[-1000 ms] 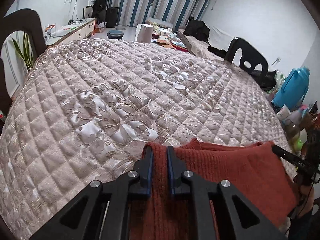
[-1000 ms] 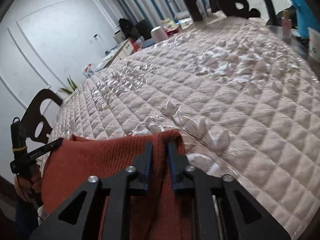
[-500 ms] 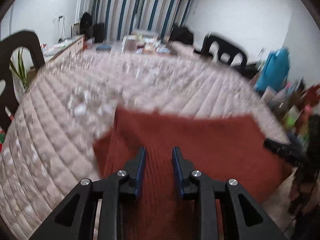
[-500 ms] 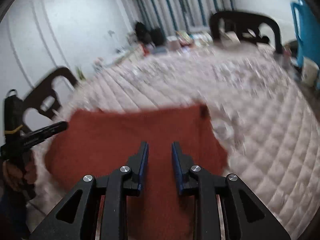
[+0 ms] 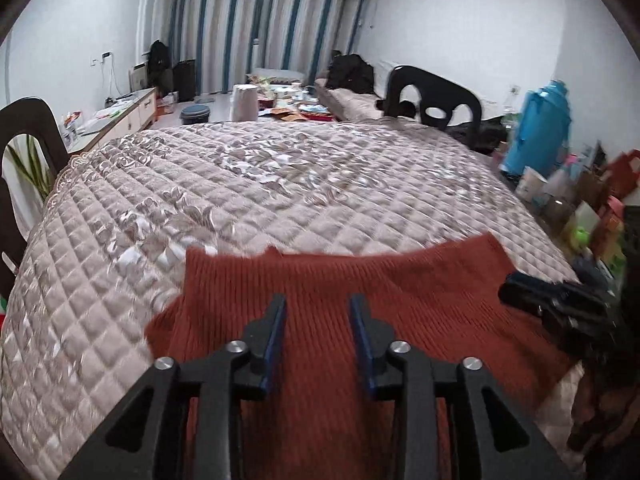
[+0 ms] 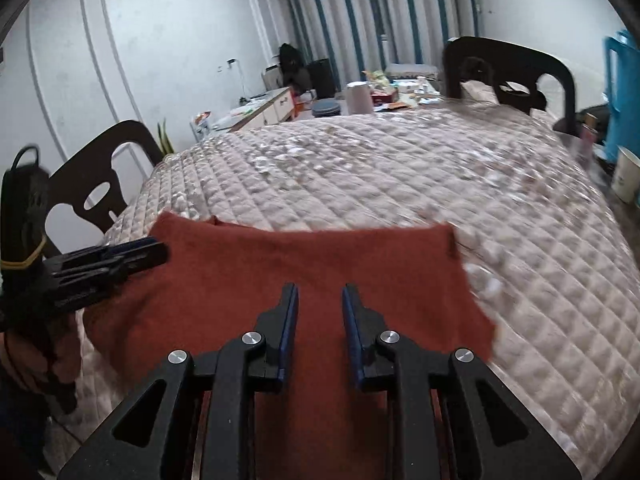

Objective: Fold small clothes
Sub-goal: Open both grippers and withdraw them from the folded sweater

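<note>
A rust-red knit garment (image 5: 400, 280) (image 6: 280, 256) lies spread flat on the quilted beige table cover (image 5: 280, 184) (image 6: 400, 168), at its near edge. My left gripper (image 5: 318, 300) hovers over the garment's left part, and its jaws are opening. They pinch nothing; only the cloth below shows through the gap. My right gripper (image 6: 320, 290) stands open over the right part and also grips nothing. Each gripper appears in the other's view: the right gripper (image 5: 552, 296) at the garment's right edge, the left gripper (image 6: 120, 256) at its left edge.
Dark chairs stand at the table's far right (image 5: 432, 100) and left (image 6: 100, 172). A blue thermos (image 5: 540, 128), a paper cup (image 6: 626, 176) and small boxes (image 5: 592, 216) crowd the right side. A cabinet and striped curtains lie beyond the table.
One second ago both grippers pinched the garment's far edge. Both have let go and drawn back toward the near edge, and the garment now lies spread out flat.
</note>
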Motion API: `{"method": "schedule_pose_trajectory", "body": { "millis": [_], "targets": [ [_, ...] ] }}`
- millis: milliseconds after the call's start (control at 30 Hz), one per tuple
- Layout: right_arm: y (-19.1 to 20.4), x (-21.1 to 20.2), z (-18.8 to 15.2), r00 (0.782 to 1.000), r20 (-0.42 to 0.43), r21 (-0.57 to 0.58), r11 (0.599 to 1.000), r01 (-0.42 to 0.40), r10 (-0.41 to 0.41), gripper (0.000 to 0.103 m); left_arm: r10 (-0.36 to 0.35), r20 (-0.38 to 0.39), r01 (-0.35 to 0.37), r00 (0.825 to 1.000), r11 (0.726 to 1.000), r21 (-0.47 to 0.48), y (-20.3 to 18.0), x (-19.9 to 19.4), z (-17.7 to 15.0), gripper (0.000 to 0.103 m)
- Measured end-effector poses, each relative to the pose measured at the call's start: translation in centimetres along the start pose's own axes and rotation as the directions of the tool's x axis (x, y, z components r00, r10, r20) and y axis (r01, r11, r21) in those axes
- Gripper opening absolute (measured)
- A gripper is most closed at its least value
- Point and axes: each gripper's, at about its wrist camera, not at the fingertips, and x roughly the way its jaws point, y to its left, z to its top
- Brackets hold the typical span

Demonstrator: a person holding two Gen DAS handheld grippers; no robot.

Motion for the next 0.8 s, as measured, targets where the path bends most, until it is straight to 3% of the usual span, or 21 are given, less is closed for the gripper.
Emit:
{"method": "schedule_pose_trajectory", "body": {
  "millis": [67,133,200,300,567,667,733,800],
  "targets": [
    [-0.1,1.3,0.7,1.000,-0.005,0.014,1.000,0.002,-0.002,0.023,0.031,-0.044,-0.033,0.999,0.999,-0.033,0.8,1.9,0.5,0.039],
    [-1.0,2.4,0.9,0.998,-0.033,0.033,0.998,0.057,-0.056,0.023,0.081,-0.096,-0.086,0.992,0.995,-0.053,1.7,3.6,0.4,0.039],
    [-2.8,3.6,0.8,0.992,-0.074,0.093,0.990,0.105,-0.098,0.023,0.054,-0.074,-0.058,0.996,0.997,-0.058,2.2,3.4,0.2,0.039],
    [-4.4,2.8,0.4,0.998,-0.049,0.167,0.985,0.047,-0.040,0.023,0.040,-0.062,-0.044,0.997,0.997,-0.059,2.2,2.2,-0.3,0.039],
    [-2.5,-3.0,-2.6,0.997,0.003,0.093,0.992,0.083,-0.083,0.023,0.032,0.007,-0.032,0.999,0.999,-0.027,1.9,-3.4,-3.8,0.040],
    [-2.0,-4.7,-4.5,0.996,0.012,0.081,0.992,0.093,-0.094,0.024,0.008,0.040,-0.007,0.999,1.000,-0.011,1.8,-5.6,-5.6,0.048],
    [-2.0,-5.0,-5.5,0.994,0.006,0.058,0.992,0.112,-0.113,0.025,-0.012,0.037,0.012,0.999,1.000,0.007,1.7,-5.8,-6.6,0.053],
    [-2.3,-4.6,-5.9,0.994,-0.006,0.051,0.993,0.111,-0.110,0.026,0.017,0.011,-0.017,1.000,1.000,0.007,1.7,-5.2,-7.0,0.053]
  ]
}}
